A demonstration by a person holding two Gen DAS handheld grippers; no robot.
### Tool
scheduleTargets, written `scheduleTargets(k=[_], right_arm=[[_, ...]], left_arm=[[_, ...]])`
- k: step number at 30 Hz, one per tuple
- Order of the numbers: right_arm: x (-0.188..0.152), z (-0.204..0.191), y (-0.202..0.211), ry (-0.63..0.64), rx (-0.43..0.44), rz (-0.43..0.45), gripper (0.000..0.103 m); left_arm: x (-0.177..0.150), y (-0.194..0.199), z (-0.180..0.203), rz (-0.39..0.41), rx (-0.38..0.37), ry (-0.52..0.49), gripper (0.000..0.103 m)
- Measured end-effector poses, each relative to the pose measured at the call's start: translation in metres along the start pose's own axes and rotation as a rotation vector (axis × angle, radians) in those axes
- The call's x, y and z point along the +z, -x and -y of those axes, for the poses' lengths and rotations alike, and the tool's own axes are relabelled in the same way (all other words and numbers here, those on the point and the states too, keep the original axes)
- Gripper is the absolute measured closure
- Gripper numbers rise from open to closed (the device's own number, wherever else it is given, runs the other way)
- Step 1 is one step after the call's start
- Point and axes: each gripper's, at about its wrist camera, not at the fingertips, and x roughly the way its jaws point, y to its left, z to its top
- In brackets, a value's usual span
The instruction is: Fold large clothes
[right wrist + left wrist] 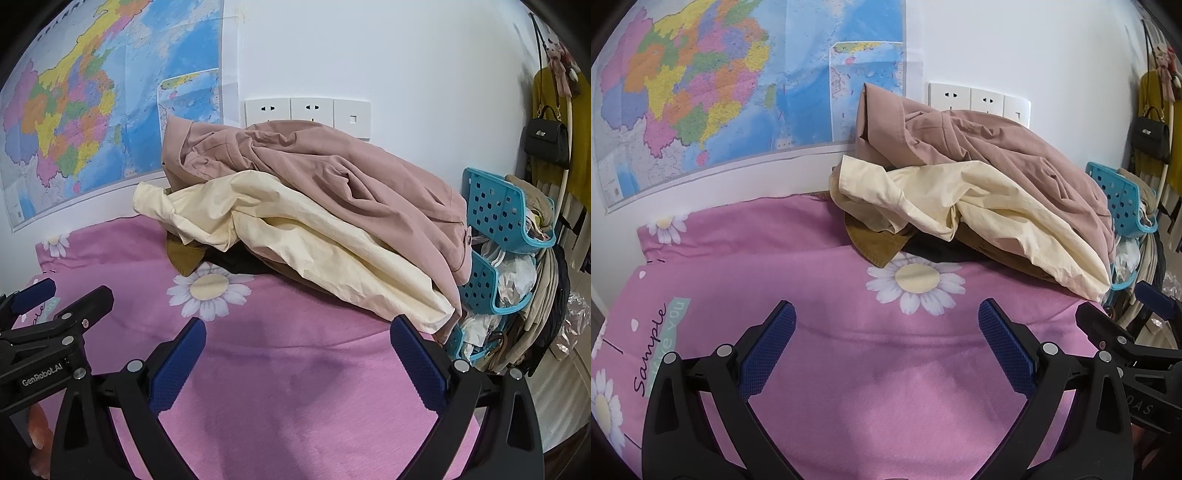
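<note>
On the pink daisy-print bedspread (820,258) sits a crumpled heap: dusty-pink jacket (332,173) over wrinkly cream shirt (295,236), while left gripper (886,347) and right gripper (297,362) gape wide, holding nothing.

On the pink daisy-print bedsheet (820,258), at about eight o'clock in the left wrist view, black script reads "Sample", beside a pale teal printed label (677,314) ending in "you". The black two-finger left gripper (33,295) carries white lettering "GenRobot.AI" at nine o'clock in the right wrist view. The wall map's print is too small to read.
</note>
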Motion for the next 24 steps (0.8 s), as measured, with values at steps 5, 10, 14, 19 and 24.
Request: scheduleTargets(k=[5, 10, 14, 19, 24], right_arm=[[0.002, -0.001, 0.0004, 0.006, -0.002, 0.005, 0.006], [0.0038, -0.002, 0.001, 0.01, -0.001, 0.012, 0.006], [0.0047, -0.0028, 0.0009, 0.013, -0.001, 0.015, 0.006], [0.0058, -0.0035, 0.0011, 0.02, -0.002, 0.014, 0.006], [0.0068, -0.0034, 0.0007, 0.014, 0.003, 0.013, 0.006]], left_arm=[[0.0039, 0.0006, 0.0003, 0.008, 0.0, 0.005, 0.005], [0.0055, 0.0014, 0.0004, 0.016, 0.003, 0.007, 0.005], [0.0054, 0.0009, 0.0004, 0.017, 0.0, 0.008, 0.005], [0.0073, 0.0005, 0.0002, 0.021, 0.0, 0.012, 0.005], [0.009, -0.0011, -0.0009, 0.021, -0.002, 0.02, 0.005]])
